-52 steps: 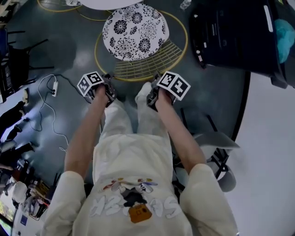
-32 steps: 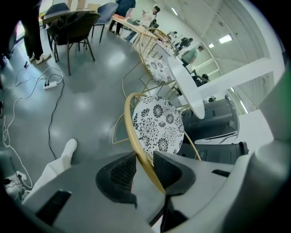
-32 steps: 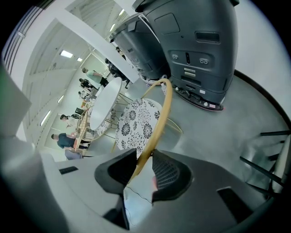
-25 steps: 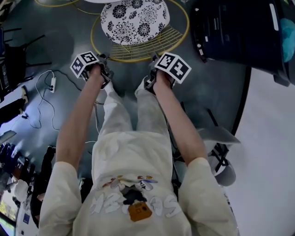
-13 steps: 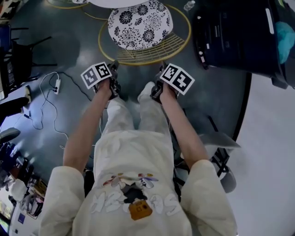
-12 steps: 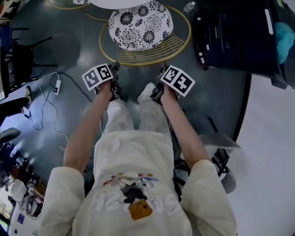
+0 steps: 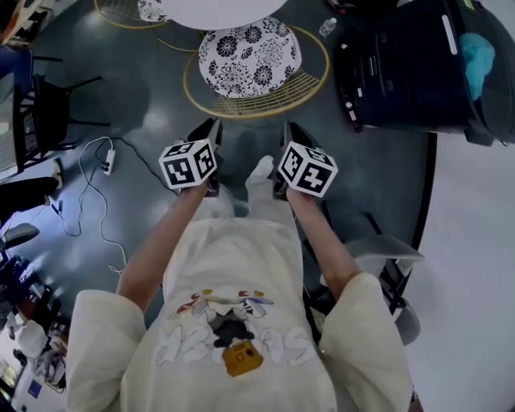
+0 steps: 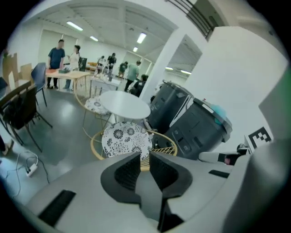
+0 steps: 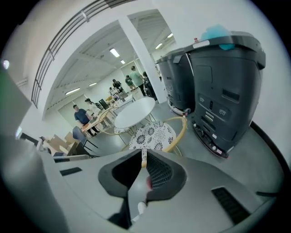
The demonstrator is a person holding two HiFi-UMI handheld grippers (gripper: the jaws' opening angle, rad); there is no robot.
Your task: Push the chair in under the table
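Chair [image 7: 249,52]: seat partly beneath the table [image 7: 221,10] rim and released, since your left gripper [image 8: 145,157] and right gripper [image 9: 142,154] have lifted away, jaws just narrowed to slim gaps and empty; push likely complete.

The grey two-jaw left gripper [image 7: 208,127] and the matching grey right gripper [image 7: 291,129] are being held side by side ahead of the body, angled downward, on the bare, outstretched left forearm [image 7: 161,241] and right forearm [image 7: 323,240]. Both pairs of jaws have just been closing; narrow gaps are being shown, with nothing between them.
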